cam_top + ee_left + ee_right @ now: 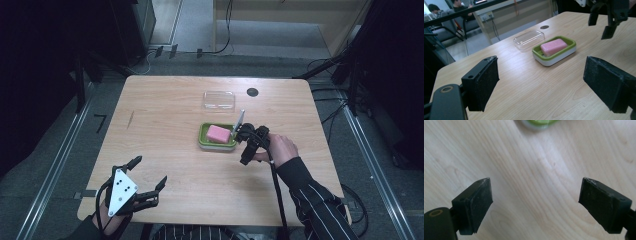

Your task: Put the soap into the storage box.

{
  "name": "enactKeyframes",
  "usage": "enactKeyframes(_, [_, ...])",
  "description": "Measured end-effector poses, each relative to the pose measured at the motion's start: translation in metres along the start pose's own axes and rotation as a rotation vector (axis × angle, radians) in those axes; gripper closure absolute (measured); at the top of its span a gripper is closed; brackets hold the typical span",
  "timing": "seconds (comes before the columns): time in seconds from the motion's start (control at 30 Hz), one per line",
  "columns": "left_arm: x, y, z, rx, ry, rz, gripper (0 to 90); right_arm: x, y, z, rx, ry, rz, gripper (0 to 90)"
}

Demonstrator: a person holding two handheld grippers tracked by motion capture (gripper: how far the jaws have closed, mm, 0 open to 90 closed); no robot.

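A green soap dish (217,138) is seen near the middle of the wooden table (165,110), and it serves as the landmark here. A pink bar of soap (218,133) is held inside the dish, lying flat within its green rim. Just behind the dish, toward the far edge of the table, a clear plastic lid (219,99) is laid on the wood, apart from the dish and with nothing on it. A dark round hole (252,92) in the tabletop is found beyond the lid, to the right of the dish.

The right gripper (246,145) is held just to the right of the dish, close to its right end; its jaws are spread wide over bare wood, with nothing between them, as the right gripper view shows. The left gripper (150,177) is kept well away from the dish, near the front left corner of the table, its jaws likewise spread with nothing pinched. The stretch of table between this gripper and the dish is left unobstructed.
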State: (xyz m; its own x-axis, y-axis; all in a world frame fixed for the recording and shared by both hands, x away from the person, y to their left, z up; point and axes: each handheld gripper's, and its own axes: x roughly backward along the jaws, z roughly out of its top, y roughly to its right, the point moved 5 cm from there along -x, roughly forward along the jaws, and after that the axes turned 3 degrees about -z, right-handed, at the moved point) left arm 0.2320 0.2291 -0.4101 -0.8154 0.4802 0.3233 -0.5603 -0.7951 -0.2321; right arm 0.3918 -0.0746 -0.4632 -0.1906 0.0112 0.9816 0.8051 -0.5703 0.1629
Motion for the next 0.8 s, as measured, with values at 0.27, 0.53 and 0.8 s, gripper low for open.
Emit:
enactKeyframes(0.27, [-0.002, 0.001, 0.001, -0.005, 0.002, -0.007, 13.3, -0.007, -0.007, -0.025, -0.023, -0.027, 0.008, 12.0])
enactKeyframes(0.53, [-0.003, 0.001, 0.001, -0.008, 0.003, -0.012, 13.3, -0.012, -0.017, -0.049, -0.017, -0.046, -0.001, 12.0])
enactKeyframes(0.8, [-0.003, 0.002, 0.002, -0.013, 0.009, -0.009, 13.3, -0.016, -0.023, -0.063, -0.027, -0.030, -0.017, 13.7])
